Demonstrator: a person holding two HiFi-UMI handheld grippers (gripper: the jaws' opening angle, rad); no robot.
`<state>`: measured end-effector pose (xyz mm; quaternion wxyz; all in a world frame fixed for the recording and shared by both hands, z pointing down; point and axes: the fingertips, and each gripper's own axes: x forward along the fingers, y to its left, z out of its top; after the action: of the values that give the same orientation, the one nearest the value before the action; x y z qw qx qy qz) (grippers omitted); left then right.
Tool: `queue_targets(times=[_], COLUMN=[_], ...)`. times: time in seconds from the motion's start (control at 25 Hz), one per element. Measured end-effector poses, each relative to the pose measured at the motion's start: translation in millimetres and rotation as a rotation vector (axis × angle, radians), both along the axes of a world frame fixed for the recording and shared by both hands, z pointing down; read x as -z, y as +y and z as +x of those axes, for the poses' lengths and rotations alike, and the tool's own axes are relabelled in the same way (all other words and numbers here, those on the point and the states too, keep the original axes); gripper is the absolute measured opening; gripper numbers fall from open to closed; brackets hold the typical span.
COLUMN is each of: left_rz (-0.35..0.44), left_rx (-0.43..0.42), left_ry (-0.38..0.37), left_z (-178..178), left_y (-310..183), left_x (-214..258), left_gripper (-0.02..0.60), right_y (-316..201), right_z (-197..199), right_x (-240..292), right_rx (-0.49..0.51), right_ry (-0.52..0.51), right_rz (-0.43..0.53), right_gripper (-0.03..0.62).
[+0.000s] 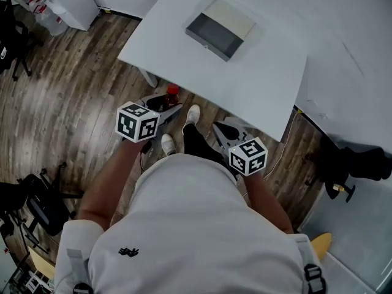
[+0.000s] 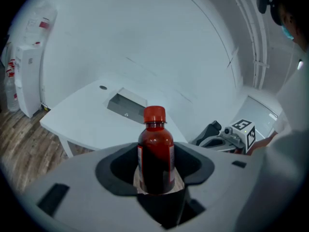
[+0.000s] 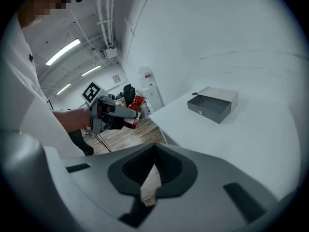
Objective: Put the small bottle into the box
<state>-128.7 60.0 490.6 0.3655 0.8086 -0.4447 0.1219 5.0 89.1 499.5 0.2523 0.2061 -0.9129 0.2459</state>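
White table (image 1: 263,72) standing on wood-plank floor (image 1: 67,90), white shoes (image 1: 193,114) near its edge, black chair (image 1: 358,163) at right, white cabinet (image 1: 67,2) in far corner

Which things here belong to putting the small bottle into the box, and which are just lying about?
Job: small bottle, left tongs gripping it, box, table.
Lying about: right tongs (shut, empty), black chair, white appliance.

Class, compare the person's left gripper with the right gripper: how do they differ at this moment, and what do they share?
The left gripper grips the small bottle upright, while the right gripper holds nothing. The left gripper's jaws stand apart around the bottle, whereas the right gripper's jaws are closed together. Both point toward the table with the open box.
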Motion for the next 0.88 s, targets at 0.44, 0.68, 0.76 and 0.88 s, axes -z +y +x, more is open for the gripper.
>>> queue_targets(times=[0.44, 0.68, 0.76, 0.88], left_rz=[-0.046, -0.062, -0.075, -0.115], left_rx=[-0.029, -0.033, -0.043, -0.077], left_ry=[-0.066, -0.128, -0.148, -0.189], left_z=[7.4, -11.2, -16.4, -12.5], left_y=[-135.6, -213.8, -238.9, -264.1], left_x=[-2.8, -12.9, -19.7, -33.9], left_gripper=[0.224, 0.224, 0.224, 0.224], right_y=[-110.0, -164.4, -181.3, -190.2], right_z=[-7.4, -8.8, -5.2, 6.5], right_x=[-1.3, -7.0, -11.4, -14.1], right_rx=[0.016, 0.01, -0.011, -0.054], right_ry=[-0.062, -0.057, -0.048, -0.051], right_rz=[-0.008, -0.005, -0.012, -0.032], right_gripper=[0.006, 0.006, 0.006, 0.006])
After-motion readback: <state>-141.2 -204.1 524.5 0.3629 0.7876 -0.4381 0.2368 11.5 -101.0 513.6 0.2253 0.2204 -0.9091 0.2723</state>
